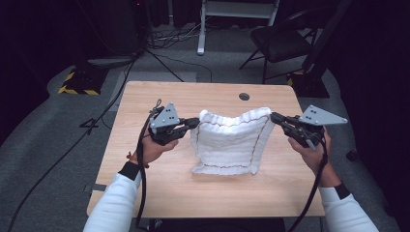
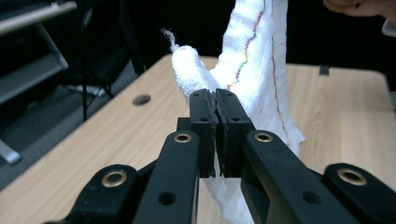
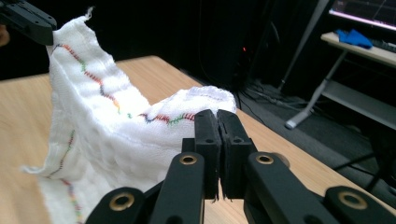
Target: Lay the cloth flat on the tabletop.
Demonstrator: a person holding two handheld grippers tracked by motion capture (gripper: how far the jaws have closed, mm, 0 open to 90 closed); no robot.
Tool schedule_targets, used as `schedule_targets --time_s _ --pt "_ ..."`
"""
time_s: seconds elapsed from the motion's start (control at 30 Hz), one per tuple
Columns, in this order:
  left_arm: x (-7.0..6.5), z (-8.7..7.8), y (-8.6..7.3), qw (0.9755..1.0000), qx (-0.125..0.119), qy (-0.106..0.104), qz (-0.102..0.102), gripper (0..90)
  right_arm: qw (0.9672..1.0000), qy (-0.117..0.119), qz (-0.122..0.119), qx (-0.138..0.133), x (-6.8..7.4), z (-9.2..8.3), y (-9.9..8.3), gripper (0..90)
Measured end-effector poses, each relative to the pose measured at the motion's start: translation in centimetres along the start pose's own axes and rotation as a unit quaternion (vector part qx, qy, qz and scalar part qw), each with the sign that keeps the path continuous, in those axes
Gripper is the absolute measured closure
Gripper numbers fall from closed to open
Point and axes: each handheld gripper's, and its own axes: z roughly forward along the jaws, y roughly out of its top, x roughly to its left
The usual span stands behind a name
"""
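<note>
You hold the white cloth [image 1: 227,142] lifted by its two far corners over the middle of the wooden table [image 1: 145,193], its lower hem still resting on the top toward the near edge. Your left gripper [image 1: 193,122] has its jaws clamped tight on one corner, and your right gripper [image 1: 275,117] is clamped on the other. The bite on each side looks thin: in both gripper views only a little fabric sits between the pads, so a hard pull apart could tug a corner free, and the cloth would slump back in a heap. Uneven lifting would likely twist it.

The cloth is soft, loosely woven and ribbed, sagging between your hands, with a fine multicoloured zigzag stitch [image 3: 161,117] running inside its border and a frayed tuft at a corner.
</note>
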Motion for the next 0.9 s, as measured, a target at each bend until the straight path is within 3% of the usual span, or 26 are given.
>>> schedule_targets --time_s 0.03,0.1,0.13,0.27,0.33,0.37,0.43,0.47,0.5,0.53,0.57,0.6,0.63,0.67,0.7,0.73,0.77,0.8,0.87,0.9 --pt "1.1 1.4 -0.6 0.9997 0.010 0.018 -0.016 87.2 0.9998 -0.008 -0.003 0.020 -0.5 1.6 -0.4 87.8" --pt "1.6 1.8 -0.9 0.9993 0.013 0.026 -0.023 87.3 0.9992 -0.013 0.004 0.037 -1.2 3.2 -0.8 87.9" --pt "3.3 3.0 -1.6 0.9978 0.020 0.042 -0.047 87.4 0.9986 -0.018 0.005 0.049 -1.6 4.2 -1.1 87.9" --pt "5.2 4.5 -2.5 0.9949 0.042 0.064 -0.066 87.4 0.9969 -0.027 0.009 0.073 -2.5 6.3 -1.8 87.9" --pt "6.1 5.3 -2.9 0.9934 0.051 0.070 -0.074 87.5 0.9953 -0.038 0.019 0.088 -3.6 8.1 -2.4 87.9" --pt "6.5 5.9 -3.0 0.9928 0.059 0.072 -0.075 87.5 0.9953 -0.038 0.019 0.088 -3.6 8.1 -2.4 87.9" --pt "7.3 6.9 -3.3 0.9906 0.069 0.084 -0.082 87.4 0.9933 -0.054 0.020 0.100 -4.5 10.0 -2.6 87.9" --pt "7.7 7.5 -3.5 0.9892 0.077 0.091 -0.085 87.4 0.9933 -0.054 0.020 0.100 -4.5 10.0 -2.6 87.9" --pt "8.4 8.6 -4.0 0.9856 0.088 0.105 -0.099 87.3 0.9913 -0.063 0.017 0.114 -4.9 11.5 -2.7 87.7" --pt "8.4 8.6 -4.0 0.9856 0.088 0.105 -0.099 86.8 0.9913 -0.063 0.017 0.114 -4.9 11.5 -2.7 87.7" --pt "8.7 9.2 -4.3 0.9826 0.098 0.119 -0.104 86.8 0.9904 -0.069 0.021 0.118 -5.0 12.3 -2.8 87.4" --pt "9.0 9.9 -4.8 0.9769 0.114 0.138 -0.116 82.7 0.9893 -0.073 0.024 0.124 -5.2 13.1 -2.9 85.0" --pt "9.0 10.4 -5.1 0.9732 0.126 0.145 -0.126 76.8 0.9865 -0.089 0.017 0.137 -5.1 14.0 -3.3 77.9" --pt "9.0 10.7 -5.4 0.9717 0.133 0.147 -0.129 70.6 0.9832 -0.101 0.012 0.152 -5.1 14.7 -3.6 71.1" --pt "8.8 10.9 -5.6 0.9702 0.140 0.146 -0.133 57.4 0.9813 -0.101 0.023 0.163 -5.0 15.2 -4.2 64.3" --pt "8.6 11.0 -5.9 0.9697 0.146 0.143 -0.134 57.4 0.9813 -0.101 0.023 0.163 -5.0 15.2 -4.2 64.3" --pt "8.1 11.1 -6.1 0.9698 0.152 0.137 -0.133 46.0 0.9822 -0.076 0.035 0.169 -4.9 15.1 -4.9 55.3" --pt "7.6 11.2 -6.3 0.9700 0.161 0.128 -0.129 46.0 0.9822 -0.076 0.035 0.169 -4.9 15.1 -4.9 55.3" --pt "6.0 10.7 -7.2 0.9706 0.187 0.099 -0.115 32.9 0.9804 -0.047 0.039 0.187 -4.1 14.5 -6.4 46.8" --pt "6.0 10.7 -7.2 0.9706 0.187 0.099 -0.115 30.3 0.9804 -0.047 0.039 0.187 -4.1 14.5 -6.4 46.8"
